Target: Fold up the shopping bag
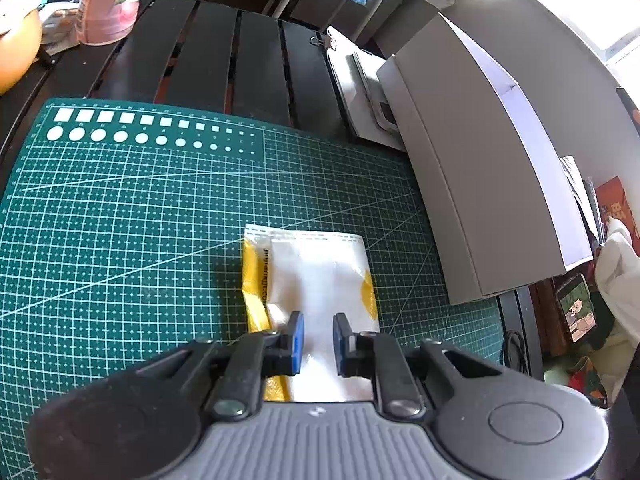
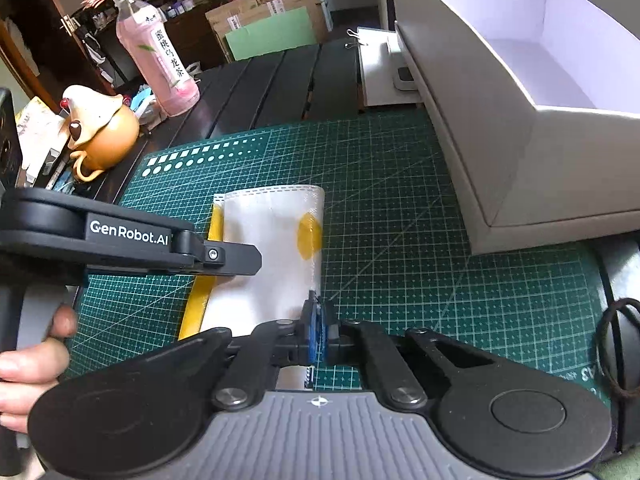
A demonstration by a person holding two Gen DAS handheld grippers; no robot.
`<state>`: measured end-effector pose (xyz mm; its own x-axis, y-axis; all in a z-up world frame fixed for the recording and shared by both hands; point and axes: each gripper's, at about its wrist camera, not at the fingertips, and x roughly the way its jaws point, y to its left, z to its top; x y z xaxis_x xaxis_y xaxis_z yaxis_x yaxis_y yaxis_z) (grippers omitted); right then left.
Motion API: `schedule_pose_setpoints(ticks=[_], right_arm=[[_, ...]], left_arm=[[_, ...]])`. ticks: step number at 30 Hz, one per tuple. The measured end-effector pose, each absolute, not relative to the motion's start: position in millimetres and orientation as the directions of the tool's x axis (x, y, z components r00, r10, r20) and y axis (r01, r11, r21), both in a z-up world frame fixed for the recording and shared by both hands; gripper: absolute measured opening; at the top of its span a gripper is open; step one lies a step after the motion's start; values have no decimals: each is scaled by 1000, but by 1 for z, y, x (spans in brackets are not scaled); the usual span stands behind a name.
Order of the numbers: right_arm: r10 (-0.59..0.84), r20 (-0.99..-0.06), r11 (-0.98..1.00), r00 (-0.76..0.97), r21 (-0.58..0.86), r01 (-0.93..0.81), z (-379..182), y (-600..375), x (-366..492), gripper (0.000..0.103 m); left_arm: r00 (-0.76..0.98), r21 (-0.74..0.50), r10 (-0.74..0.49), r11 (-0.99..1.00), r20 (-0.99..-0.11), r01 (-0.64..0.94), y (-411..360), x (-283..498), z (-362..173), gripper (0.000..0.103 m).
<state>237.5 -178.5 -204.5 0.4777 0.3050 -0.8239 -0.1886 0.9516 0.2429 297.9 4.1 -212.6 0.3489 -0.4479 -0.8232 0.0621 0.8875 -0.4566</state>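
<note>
Right wrist view: right gripper [image 2: 319,330] jaws clamp the bag's [image 2: 272,248] right edge; left gripper [image 1: 318,340] jaws apart.

The bag's [image 1: 320,276] near end is tucked under the left gripper [image 1: 318,340], so no clue how it sits there. Bottle [image 1: 110,0] top cut off, bag print too blurry to read.

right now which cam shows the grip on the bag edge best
The right wrist view: the right gripper is shut on the right edge of the shopping bag, blue pads pinching it. The left wrist view shows only the left gripper, open over the bag's near end, with no pinch visible.
</note>
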Motion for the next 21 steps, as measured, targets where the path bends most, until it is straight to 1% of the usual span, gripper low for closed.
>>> schedule_pose_setpoints(ticks=[2,5,6,8,9,10,11,12,13,14,17,19,21], right_arm=[[301,-820,952,487,231,-201,-208,-177,236,3],[315,-816,948,485,250,-195,-207,-181,238,2],[320,-815,947,483,258,-192,-206,-183,239,3],[346,-769,938,538,301,-172,-200,-190,236,8],[349,-751,936,560,312,-165,-198,-192,234,16],[350,-699,932,624,325,-160,-194,-196,231,24],[348,-679,933,647,318,-169,-192,-196,230,46],[347,-663,934,663,309,-179,-191,-197,229,66],[343,-638,937,689,282,-206,-190,-196,227,71],[327,-635,945,700,242,-221,-191,-194,228,73],[277,-634,960,722,152,-235,-195,-190,230,72],[253,-635,965,730,113,-236,-195,-188,231,66],[254,-642,962,723,88,-260,-194,-182,235,43]], left_arm=[[349,-457,-448,887,-823,62,4,298,-212,15],[347,-456,-452,887,-822,74,8,298,-212,15],[348,-454,-451,887,-822,77,8,298,-212,15],[351,-453,-451,888,-821,81,8,298,-212,15],[352,-453,-451,888,-820,82,8,298,-212,15],[352,-454,-451,887,-820,81,8,297,-212,15],[351,-457,-453,886,-820,78,9,298,-212,15],[350,-459,-455,885,-819,76,9,298,-212,15],[349,-463,-457,883,-818,72,10,298,-213,15],[348,-469,-461,881,-816,67,12,298,-213,15],[346,-486,-472,872,-811,50,16,299,-215,15],[345,-490,-474,871,-810,47,17,299,-215,15],[345,-488,-473,871,-811,47,18,299,-215,15]])
